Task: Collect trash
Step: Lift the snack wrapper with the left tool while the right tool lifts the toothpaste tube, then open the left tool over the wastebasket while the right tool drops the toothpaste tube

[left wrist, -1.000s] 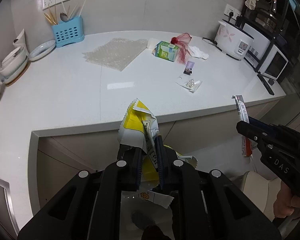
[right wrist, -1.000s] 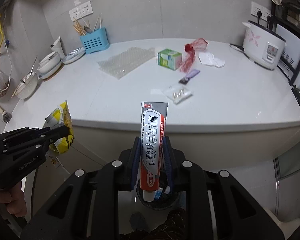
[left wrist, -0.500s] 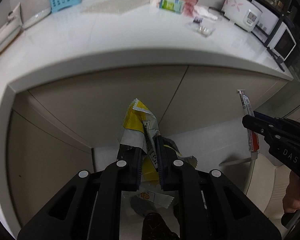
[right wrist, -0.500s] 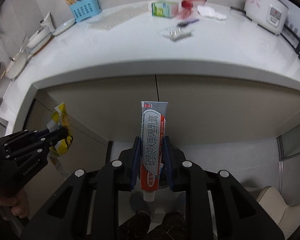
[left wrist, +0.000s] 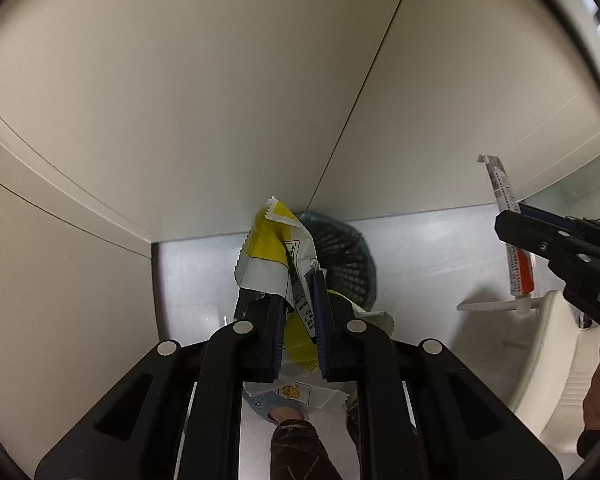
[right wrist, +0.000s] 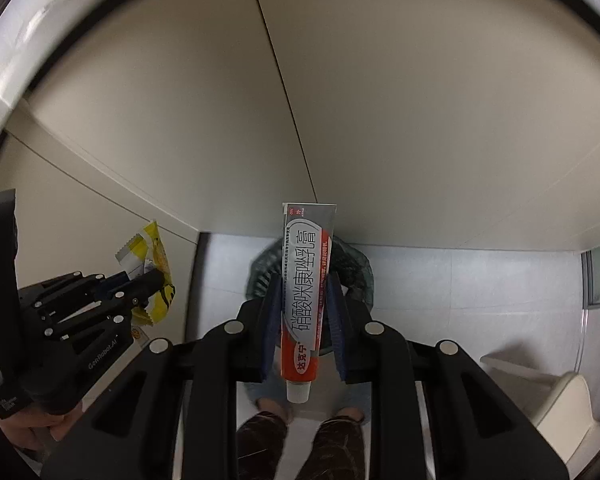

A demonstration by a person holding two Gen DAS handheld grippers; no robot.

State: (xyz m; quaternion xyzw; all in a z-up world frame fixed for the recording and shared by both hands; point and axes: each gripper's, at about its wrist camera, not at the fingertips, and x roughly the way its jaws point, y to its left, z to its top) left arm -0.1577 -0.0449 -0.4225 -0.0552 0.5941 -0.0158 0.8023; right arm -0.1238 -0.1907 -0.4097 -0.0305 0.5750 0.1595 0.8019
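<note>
My left gripper (left wrist: 296, 300) is shut on a crumpled yellow and white snack wrapper (left wrist: 274, 256), which sticks out past the fingertips. My right gripper (right wrist: 305, 300) is shut on a grey and orange ointment tube (right wrist: 306, 292), cap end toward me. Both point steeply down at the floor. A dark mesh waste bin (left wrist: 348, 256) stands on the floor against the cabinet, just beyond both grippers, and shows partly behind the tube (right wrist: 356, 268). In the left wrist view the right gripper (left wrist: 512, 232) with the tube (left wrist: 508, 224) is at the right; in the right wrist view the left gripper (right wrist: 156, 276) with the wrapper (right wrist: 152, 268) is at the left.
Beige cabinet doors (left wrist: 220, 100) fill the background, with a vertical seam between two doors. The floor (right wrist: 460, 300) is pale grey tile. A cream chair (right wrist: 560, 404) stands at the right. The person's feet and patterned trouser legs (right wrist: 340, 444) are below the grippers.
Both grippers have sunk from above the countertop to low in front of the cabinet doors. The countertop has left the view and the mesh bin has come into sight. Both grips are unchanged.
</note>
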